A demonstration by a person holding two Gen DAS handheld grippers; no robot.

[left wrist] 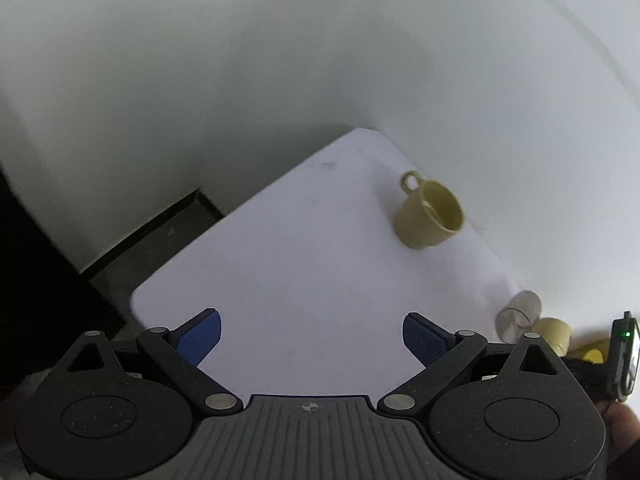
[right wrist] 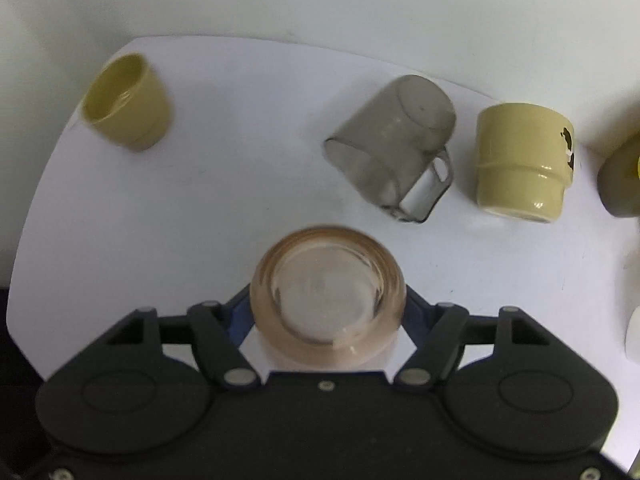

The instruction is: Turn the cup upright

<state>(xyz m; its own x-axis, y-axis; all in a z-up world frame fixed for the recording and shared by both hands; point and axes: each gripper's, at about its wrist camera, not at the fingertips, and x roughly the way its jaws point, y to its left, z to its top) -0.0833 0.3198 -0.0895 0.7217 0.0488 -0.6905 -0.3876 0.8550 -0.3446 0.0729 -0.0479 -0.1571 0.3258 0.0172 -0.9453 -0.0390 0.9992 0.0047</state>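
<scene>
My right gripper (right wrist: 326, 312) is shut on a clear pinkish glass cup (right wrist: 328, 292), held above the white table (right wrist: 224, 184) with its round end facing the camera. A clear grey mug (right wrist: 390, 140) lies tilted on the table beyond it. A yellow cup (right wrist: 520, 160) stands upside down to its right. Another yellow cup (right wrist: 128, 100) stands upright at the far left; it also shows in the left wrist view (left wrist: 430, 212). My left gripper (left wrist: 312, 336) is open and empty over the table.
A dark and yellow object (right wrist: 622, 176) sits at the right edge, and a white object (right wrist: 634, 334) lies below it. In the left wrist view the grey mug (left wrist: 518, 314) and the upside-down yellow cup (left wrist: 554, 332) show at lower right. White walls surround the table.
</scene>
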